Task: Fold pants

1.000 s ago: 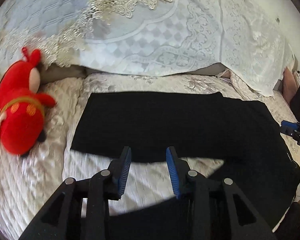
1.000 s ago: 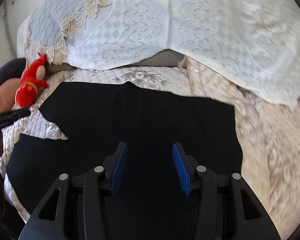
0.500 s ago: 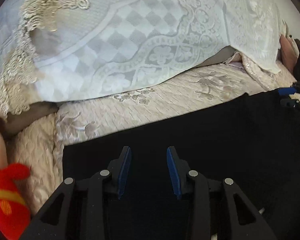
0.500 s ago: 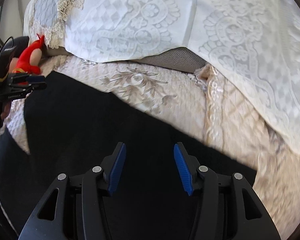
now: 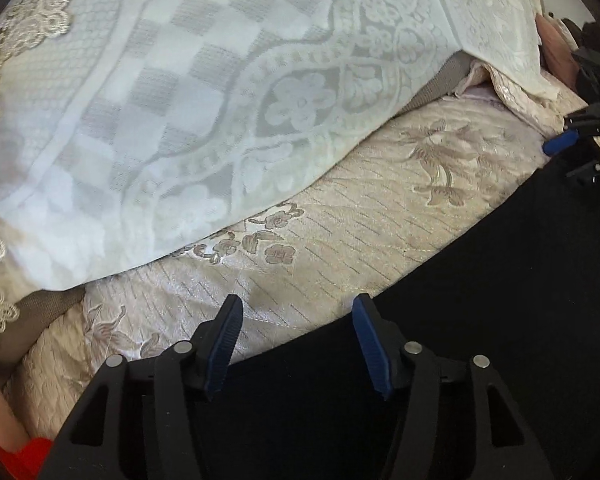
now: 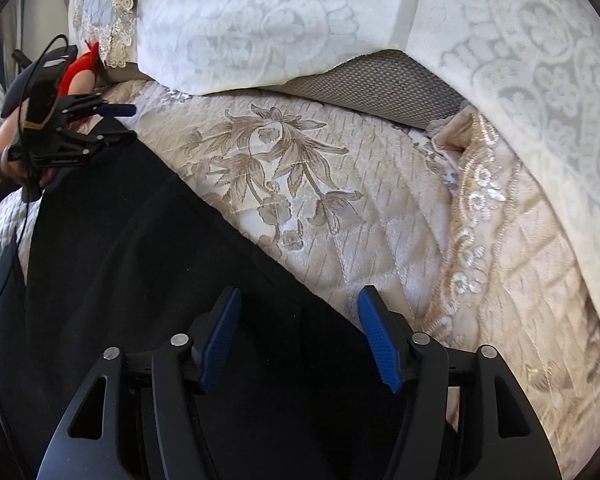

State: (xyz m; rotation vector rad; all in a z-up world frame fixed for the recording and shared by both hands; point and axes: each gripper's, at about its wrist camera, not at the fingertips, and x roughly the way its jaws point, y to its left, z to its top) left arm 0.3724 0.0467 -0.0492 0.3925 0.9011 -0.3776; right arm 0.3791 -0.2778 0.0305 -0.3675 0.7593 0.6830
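Note:
The black pants (image 5: 480,340) lie flat on the beige quilted bed cover (image 5: 380,220). Their far edge runs slantwise across both views. My left gripper (image 5: 297,312) hangs over that far edge, its jaws opening wide; the blue pads touch nothing and the edge lies below the gap. My right gripper (image 6: 299,296) stands the same way over the pants (image 6: 140,260) at their far edge, jaws opening, nothing pinched. Each gripper shows in the other's view: the right gripper (image 5: 566,158) at the far right, the left gripper (image 6: 126,123) at the upper left.
White lace-covered pillows (image 5: 220,100) rise just beyond the pants' far edge. A red plush toy (image 6: 80,68) lies at the left end of the bed, also showing as a red plush toy (image 5: 4,440) corner. A person's hand (image 6: 4,148) holds the left gripper.
Both grippers have moved forward from the near side of the pants to the far edge by the pillows, and both pairs of jaws have spread wider.

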